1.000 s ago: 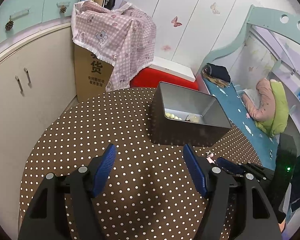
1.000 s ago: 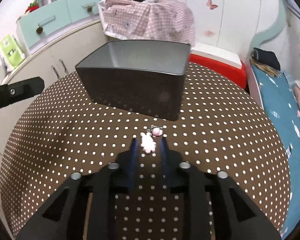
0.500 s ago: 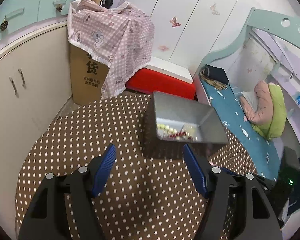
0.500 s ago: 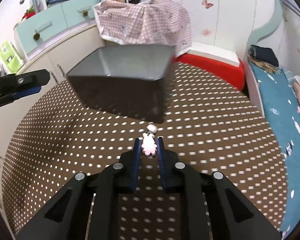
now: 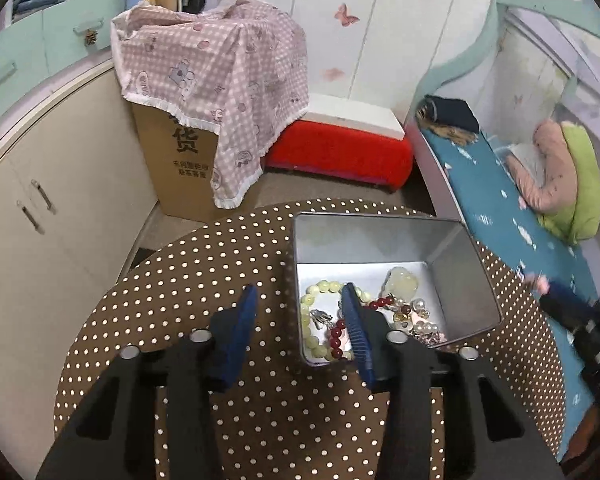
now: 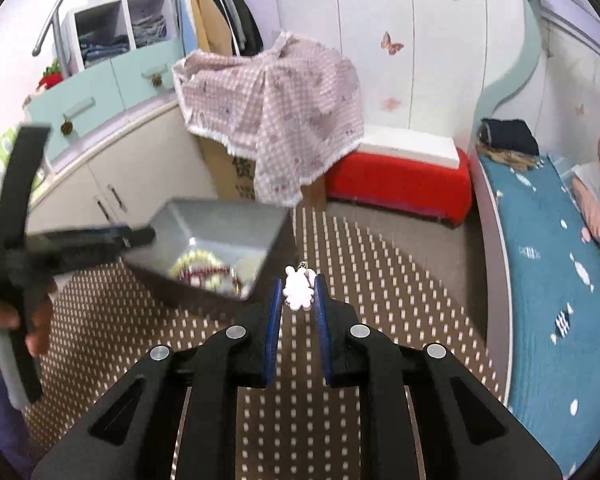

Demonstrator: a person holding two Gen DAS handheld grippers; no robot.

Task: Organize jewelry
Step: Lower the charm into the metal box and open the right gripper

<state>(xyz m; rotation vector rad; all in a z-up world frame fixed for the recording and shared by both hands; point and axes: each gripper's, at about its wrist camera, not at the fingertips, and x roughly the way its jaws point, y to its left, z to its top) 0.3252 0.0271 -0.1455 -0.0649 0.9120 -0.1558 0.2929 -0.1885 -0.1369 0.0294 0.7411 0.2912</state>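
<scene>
A grey metal tin [image 5: 466,264] stands on the brown polka-dot table [image 5: 204,280] and holds bead bracelets [image 5: 320,328] and other jewelry. My left gripper [image 5: 298,300] is open and empty, held high above the tin's left wall. My right gripper [image 6: 297,286] is shut on a pink bunny charm [image 6: 297,290], lifted above the table to the right of the tin [image 6: 220,220]. The right gripper also shows at the right edge of the left wrist view [image 5: 556,300].
A cardboard box under a pink checked cloth [image 5: 216,92], a red stool [image 5: 340,152] and cabinets [image 5: 52,184] stand beyond the table. A bed with a blue sheet [image 5: 500,208] lies on the right.
My right gripper has closed on the bunny charm and lifted it off the table. My left gripper has risen and now looks down into the tin.
</scene>
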